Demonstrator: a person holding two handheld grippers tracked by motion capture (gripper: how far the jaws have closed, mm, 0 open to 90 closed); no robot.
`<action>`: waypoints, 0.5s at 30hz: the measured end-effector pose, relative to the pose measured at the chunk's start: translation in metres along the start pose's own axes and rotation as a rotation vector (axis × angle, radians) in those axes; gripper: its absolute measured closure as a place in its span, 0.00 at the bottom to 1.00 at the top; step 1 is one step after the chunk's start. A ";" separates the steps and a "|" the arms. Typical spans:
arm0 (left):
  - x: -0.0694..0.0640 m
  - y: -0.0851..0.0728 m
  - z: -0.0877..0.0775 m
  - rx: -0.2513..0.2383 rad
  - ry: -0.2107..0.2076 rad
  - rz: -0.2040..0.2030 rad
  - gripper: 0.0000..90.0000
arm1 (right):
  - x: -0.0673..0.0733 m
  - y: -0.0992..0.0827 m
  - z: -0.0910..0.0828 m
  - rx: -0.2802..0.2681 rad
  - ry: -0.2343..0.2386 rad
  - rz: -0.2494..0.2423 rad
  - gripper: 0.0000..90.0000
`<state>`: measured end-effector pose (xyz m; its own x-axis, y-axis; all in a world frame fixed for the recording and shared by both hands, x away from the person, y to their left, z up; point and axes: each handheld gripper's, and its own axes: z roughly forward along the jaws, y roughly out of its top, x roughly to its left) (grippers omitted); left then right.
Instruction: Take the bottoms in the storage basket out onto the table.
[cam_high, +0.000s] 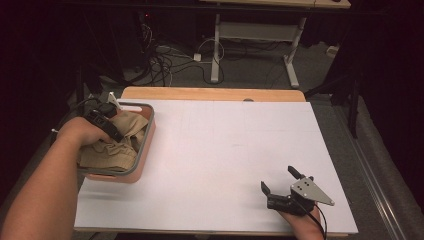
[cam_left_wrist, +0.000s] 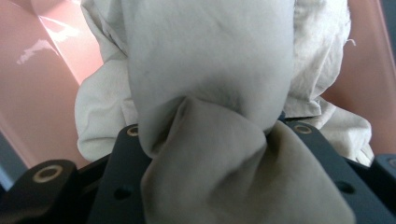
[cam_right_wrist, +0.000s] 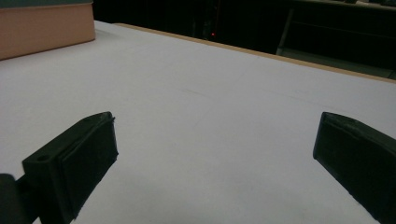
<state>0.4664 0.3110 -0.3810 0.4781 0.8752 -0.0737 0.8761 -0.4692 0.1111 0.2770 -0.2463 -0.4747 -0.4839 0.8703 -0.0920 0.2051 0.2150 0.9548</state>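
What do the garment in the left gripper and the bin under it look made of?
Beige garment: woven cloth, probably cotton, matte; it bunches into soft folds with stitched seams. Pink bin: likely moulded plastic, smooth and glossy, with highlights on its inner wall and a grey rim.

beige cloth (cam_high: 117, 145), pink basket (cam_high: 145, 152) (grey rim), white table (cam_high: 225, 150)

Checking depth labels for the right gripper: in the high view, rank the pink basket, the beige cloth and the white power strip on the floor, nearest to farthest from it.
From the right gripper, near right of the table:
1. Pink basket, left side; its right wall is closest.
2. Beige cloth, inside the basket, just past that wall.
3. White power strip, on the floor beyond the table's far edge.
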 end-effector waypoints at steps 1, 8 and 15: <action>0.000 0.000 0.000 0.000 0.000 0.000 0.67 | 0.000 0.000 0.000 0.000 0.000 0.000 0.01; -0.001 0.004 -0.013 0.036 -0.006 0.007 0.67 | 0.000 0.000 0.000 0.003 -0.001 0.001 0.01; -0.003 0.007 -0.023 0.064 0.007 0.018 0.67 | 0.000 0.000 0.000 0.004 -0.001 0.003 0.01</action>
<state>0.4693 0.3075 -0.3567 0.4932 0.8675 -0.0651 0.8698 -0.4909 0.0490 0.2772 -0.2461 -0.4752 -0.4829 0.8711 -0.0897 0.2095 0.2144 0.9540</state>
